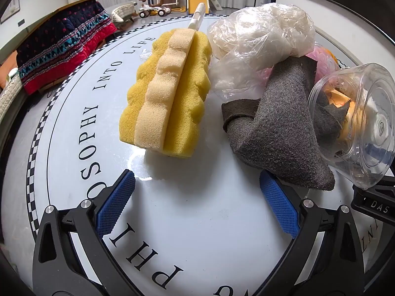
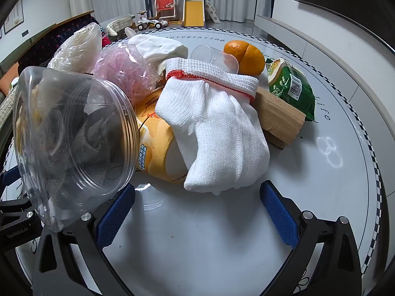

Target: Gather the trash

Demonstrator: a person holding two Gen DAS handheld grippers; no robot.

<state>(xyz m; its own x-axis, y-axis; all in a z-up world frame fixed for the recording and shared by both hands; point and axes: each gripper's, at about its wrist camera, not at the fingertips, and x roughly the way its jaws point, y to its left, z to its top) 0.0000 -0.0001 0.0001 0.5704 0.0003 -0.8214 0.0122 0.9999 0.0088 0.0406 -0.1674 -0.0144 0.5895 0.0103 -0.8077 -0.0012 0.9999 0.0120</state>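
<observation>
Both tongs, left point(image 1: 197, 192) and right point(image 2: 197, 204), hang spread and empty before the jar point(image 2: 71, 135), probably choosing trash from the heap around it.

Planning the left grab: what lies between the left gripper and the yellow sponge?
Nothing: in the left wrist view only bare white tabletop separates the open left gripper from the sponge. The grey felt lies off to the right.
</observation>
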